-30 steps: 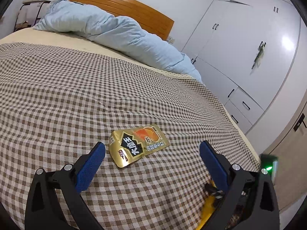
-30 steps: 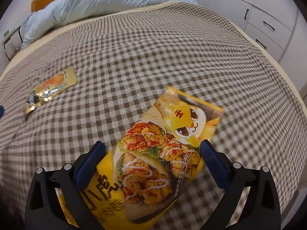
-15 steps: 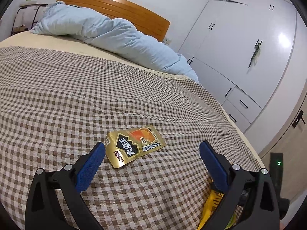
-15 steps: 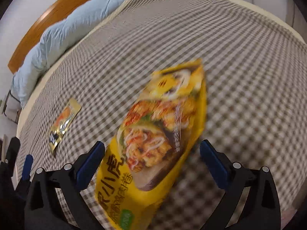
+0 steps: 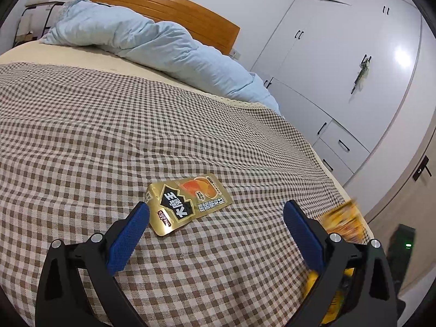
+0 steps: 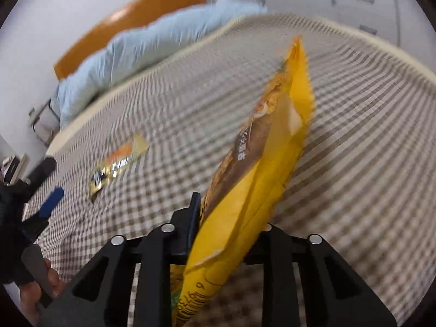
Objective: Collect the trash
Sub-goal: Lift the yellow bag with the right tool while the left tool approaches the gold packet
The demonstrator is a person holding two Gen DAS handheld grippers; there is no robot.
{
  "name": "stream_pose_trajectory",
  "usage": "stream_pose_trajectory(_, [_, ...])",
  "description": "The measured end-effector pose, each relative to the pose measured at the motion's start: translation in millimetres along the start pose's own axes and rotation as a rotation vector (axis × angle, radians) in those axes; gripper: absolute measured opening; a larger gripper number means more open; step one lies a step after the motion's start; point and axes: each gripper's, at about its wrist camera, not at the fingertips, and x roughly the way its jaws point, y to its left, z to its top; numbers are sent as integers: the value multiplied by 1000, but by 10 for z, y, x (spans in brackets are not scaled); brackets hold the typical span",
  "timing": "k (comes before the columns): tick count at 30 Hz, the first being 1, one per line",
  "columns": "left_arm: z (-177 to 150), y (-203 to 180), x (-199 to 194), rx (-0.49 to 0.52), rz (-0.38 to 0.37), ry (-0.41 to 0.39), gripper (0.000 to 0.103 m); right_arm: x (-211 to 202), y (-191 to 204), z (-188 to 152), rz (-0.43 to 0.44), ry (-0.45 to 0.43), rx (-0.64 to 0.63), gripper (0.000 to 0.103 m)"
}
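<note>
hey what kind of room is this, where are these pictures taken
A bedroom, most likely in a home. There is a bed with a checked cover, a wooden headboard and a rumpled light blue duvet, and white built-in wardrobes line the wall beside it.

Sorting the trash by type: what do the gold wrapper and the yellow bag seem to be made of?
Gold wrapper: likely metallised foil-plastic film; mirror-like gold sheen, lies flat. Yellow bag: probably thin printed plastic film; glossy, creased, serrated edge, pinched between the closing jaws of the right gripper.
</note>
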Motion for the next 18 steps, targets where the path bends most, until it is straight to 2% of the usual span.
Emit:
stream_pose_trajectory(4, [-25,-31,66,8,-8,24,95,-315,-405,89,25,-189,80,17])
stream_pose_trajectory(6, [-44,-63,99,25,-1,34,95,-336,-540,95,41,-238,103,17])
stream_pose_trajectory(10, [-90,-146,171,71,28,53,95,-396,-852,238,97,-268,221,17])
stream_pose_trajectory(12, [-116,-204,172,109,43,48,95,-424,-962,277,90,-293,248,17])
stream_pose_trajectory(15, [-145,-270,217,156,103,64,95,-412,-1113,312,55,-314,286,17])
stream_pose_trajectory(18, [-98,-292,347,185,164,123,95,-396,-1278,303,93,-287,356,17])
